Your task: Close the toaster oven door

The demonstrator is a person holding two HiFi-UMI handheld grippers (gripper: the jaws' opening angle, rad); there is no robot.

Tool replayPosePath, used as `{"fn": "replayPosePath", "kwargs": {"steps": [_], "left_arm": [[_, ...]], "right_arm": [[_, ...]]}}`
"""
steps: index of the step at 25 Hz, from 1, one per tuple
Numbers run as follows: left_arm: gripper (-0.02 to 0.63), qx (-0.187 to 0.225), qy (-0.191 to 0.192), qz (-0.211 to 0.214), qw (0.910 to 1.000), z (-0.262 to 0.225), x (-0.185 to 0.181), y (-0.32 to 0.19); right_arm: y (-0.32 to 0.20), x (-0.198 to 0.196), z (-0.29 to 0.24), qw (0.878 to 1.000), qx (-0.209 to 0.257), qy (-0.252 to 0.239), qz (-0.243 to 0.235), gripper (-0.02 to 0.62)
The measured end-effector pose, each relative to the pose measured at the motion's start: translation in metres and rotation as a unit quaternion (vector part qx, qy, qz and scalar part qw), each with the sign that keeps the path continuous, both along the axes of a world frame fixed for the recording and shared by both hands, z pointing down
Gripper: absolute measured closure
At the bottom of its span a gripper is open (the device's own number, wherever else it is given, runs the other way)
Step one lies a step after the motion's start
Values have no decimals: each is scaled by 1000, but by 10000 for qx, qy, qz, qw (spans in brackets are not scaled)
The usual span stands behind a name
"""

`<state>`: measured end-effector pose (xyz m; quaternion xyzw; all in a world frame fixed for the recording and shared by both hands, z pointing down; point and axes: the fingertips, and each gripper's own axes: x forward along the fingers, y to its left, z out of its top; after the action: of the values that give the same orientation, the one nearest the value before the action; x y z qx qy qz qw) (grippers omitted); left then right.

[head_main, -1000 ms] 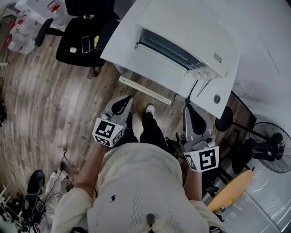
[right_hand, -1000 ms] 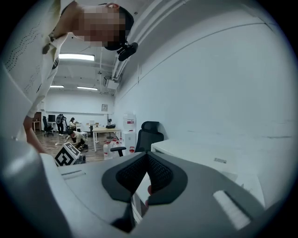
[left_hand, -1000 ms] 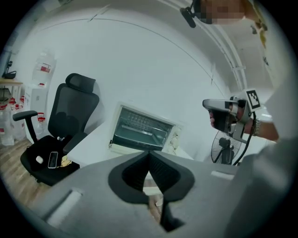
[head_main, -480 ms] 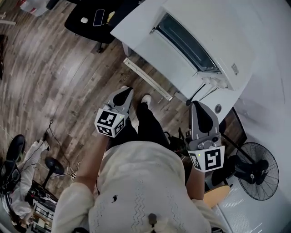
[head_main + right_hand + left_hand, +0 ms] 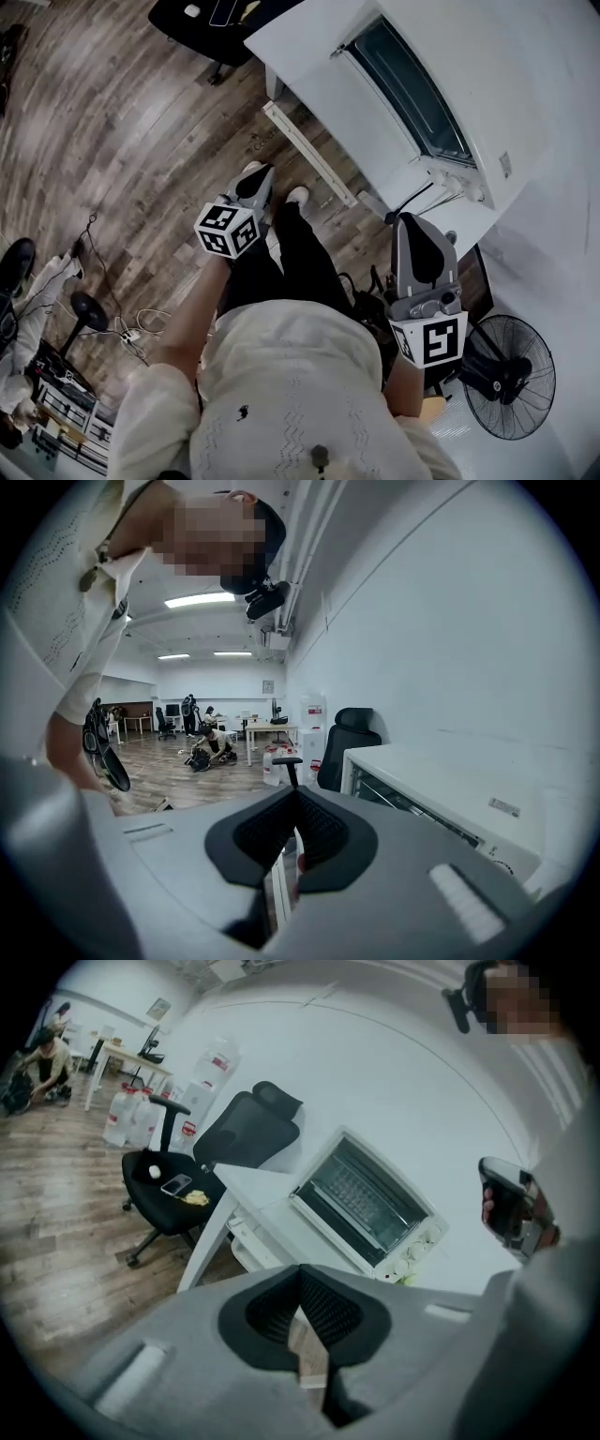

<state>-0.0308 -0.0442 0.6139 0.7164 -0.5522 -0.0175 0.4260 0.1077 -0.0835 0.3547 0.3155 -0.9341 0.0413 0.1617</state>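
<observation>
The toaster oven point(image 5: 419, 101) sits on the white desk point(image 5: 309, 56), glass door upright, now further up and right in our head view than before. We hold the left gripper point(image 5: 254, 176) and right gripper point(image 5: 410, 223) short of it, fingers closed on nothing; the left has dropped and rolled.

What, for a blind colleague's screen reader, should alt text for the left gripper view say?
A white toaster oven with a glass door sits on a white table, beyond the shut, empty left gripper. A black office chair stands left of the table.
</observation>
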Motion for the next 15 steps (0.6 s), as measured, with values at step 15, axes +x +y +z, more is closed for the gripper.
{"fn": "replayPosePath", "kwargs": {"steps": [15], "left_arm": [[601, -646, 2055, -294, 9761, 78, 34, -9]], "right_arm": [[13, 24, 20, 9987, -273, 350, 264, 584]]}}
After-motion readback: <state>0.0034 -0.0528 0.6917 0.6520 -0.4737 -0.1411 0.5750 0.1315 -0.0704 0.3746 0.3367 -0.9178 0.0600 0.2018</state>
